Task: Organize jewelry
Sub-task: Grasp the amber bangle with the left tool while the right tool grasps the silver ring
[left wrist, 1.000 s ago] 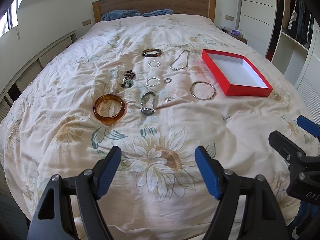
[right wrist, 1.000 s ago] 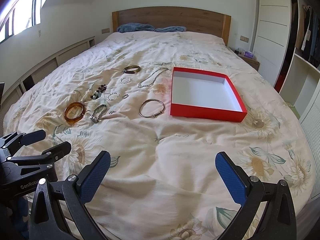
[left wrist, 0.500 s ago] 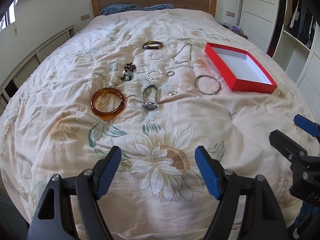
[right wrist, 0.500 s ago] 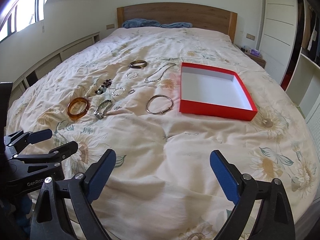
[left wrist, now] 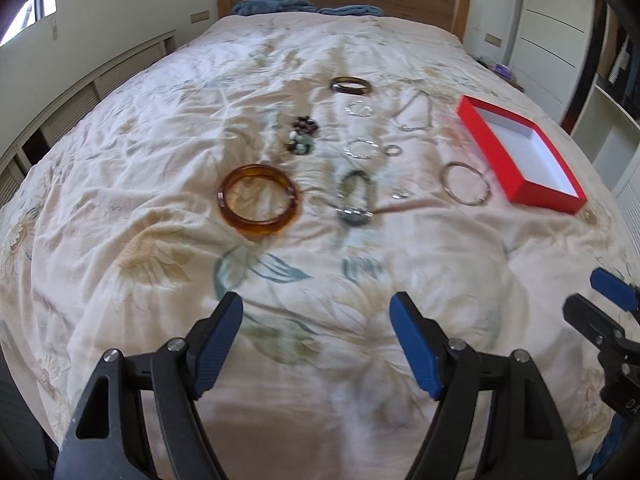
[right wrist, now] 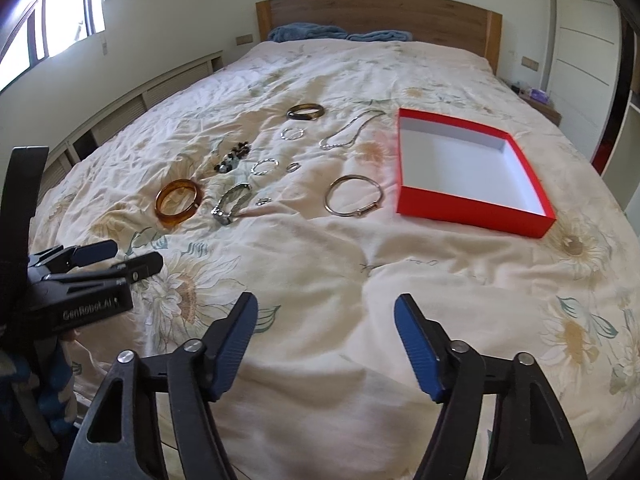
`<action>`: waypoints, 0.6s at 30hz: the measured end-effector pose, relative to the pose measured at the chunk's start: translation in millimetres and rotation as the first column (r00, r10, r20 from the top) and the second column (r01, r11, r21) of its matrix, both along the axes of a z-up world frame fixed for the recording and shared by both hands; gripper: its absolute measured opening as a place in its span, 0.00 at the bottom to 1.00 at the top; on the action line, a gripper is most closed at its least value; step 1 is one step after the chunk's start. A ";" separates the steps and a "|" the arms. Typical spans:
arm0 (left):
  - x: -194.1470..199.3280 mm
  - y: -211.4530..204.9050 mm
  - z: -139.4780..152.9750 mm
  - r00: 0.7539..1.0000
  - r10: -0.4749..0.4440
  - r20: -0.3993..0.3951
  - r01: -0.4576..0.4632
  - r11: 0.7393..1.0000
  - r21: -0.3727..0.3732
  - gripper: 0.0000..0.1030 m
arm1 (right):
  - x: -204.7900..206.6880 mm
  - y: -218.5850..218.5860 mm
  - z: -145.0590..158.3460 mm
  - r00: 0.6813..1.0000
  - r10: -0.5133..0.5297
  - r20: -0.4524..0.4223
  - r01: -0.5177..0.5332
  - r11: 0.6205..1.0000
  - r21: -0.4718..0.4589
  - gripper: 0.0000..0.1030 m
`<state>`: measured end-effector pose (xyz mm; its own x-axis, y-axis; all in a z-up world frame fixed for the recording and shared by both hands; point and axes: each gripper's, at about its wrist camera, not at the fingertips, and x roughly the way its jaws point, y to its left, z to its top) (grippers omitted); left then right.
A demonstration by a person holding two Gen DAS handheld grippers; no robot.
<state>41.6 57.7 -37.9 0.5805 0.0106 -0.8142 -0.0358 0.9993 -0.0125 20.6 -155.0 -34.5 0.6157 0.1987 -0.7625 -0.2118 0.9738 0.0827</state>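
The left tool (left wrist: 316, 340) hung over the foot end of the bed (left wrist: 120, 200) with its blue-padded jaws spread and nothing between them; the right tool (right wrist: 326, 340) hung beside it, toward the bed's right side, its jaws closing, apart, on nothing but air. All the jewelry lay on the floral duvet around the middle of the bed, well clear of both tools. Nearest the left edge sat an amber bangle (left wrist: 259, 205), and just to its right a metal watch (left wrist: 355, 198) lay with its band looped. Further toward the headboard (right wrist: 376, 16) was a cluster of dark beads (right wrist: 232, 158), then two thin silver bracelets (right wrist: 265, 167) one behind the other, a small ring (right wrist: 293, 167) beside the nearer one, and another tiny silver piece (right wrist: 263, 201) close to the watch. A dark bangle (right wrist: 305, 111) lay furthest up the bed, with a silver chain necklace (right wrist: 348, 130) to its right. A large silver hoop bracelet (right wrist: 352, 196) lay near the red box (right wrist: 472, 216), which stood open, white inside, toward the right edge of the bed, holding nothing. Blue pillows (right wrist: 308, 33) rested against the headboard.
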 end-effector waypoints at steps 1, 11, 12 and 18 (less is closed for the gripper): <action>3.3 4.4 -0.6 1.000 0.010 -0.001 -0.010 1.000 0.001 0.72 | 2.3 0.2 -0.3 1.000 0.006 -0.004 -0.006 1.000 0.005 0.64; 56.1 56.7 0.1 0.991 0.137 0.013 -0.137 0.990 -0.018 0.70 | 49.0 20.1 0.7 0.992 0.124 -0.030 -0.122 0.991 0.052 0.46; 61.9 61.9 -1.3 0.989 0.148 0.013 -0.148 0.989 -0.022 0.68 | 55.7 24.8 0.0 0.990 0.140 -0.031 -0.139 0.989 0.056 0.45; 90.4 82.5 -22.1 0.980 0.195 -0.030 -0.196 0.980 -0.037 0.60 | 99.3 52.4 -9.8 0.972 0.229 -0.045 -0.225 0.971 0.076 0.45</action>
